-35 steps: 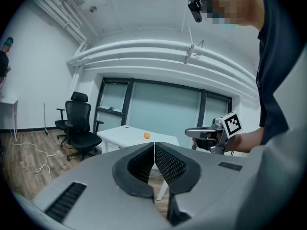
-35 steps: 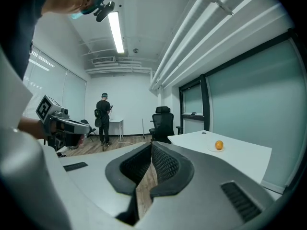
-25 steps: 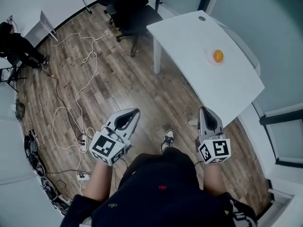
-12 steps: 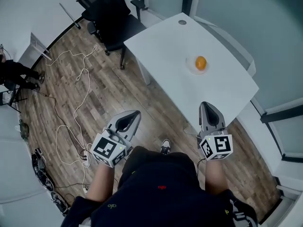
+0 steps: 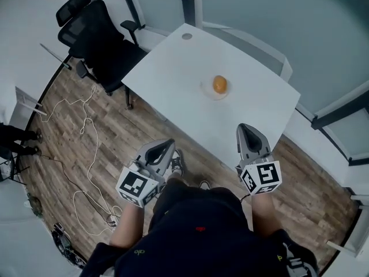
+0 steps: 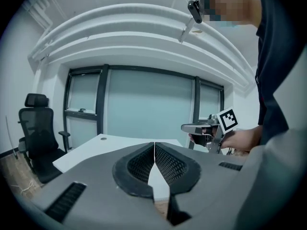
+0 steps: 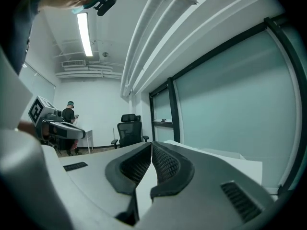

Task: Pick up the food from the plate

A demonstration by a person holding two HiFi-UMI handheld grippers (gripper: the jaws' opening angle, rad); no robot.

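Person faces a white table [image 5: 167, 77], a gripper in each hand. Left gripper [image 5: 166, 145] & right gripper [image 5: 247, 129] are both pinched fully closed, nothing btwn the jaws, held near the table's front edge. The food, an orange [image 5: 219, 84], sits on a small plate [image 5: 206, 90] mid-table, well apart from both. Black office chair [image 5: 98, 42] at table's left; cables [image 5: 86, 143] on wood floor [image 5: 115, 126].

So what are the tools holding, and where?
Nothing's held. The left tool and right tool are both shut and empty; the food sits on its plate.
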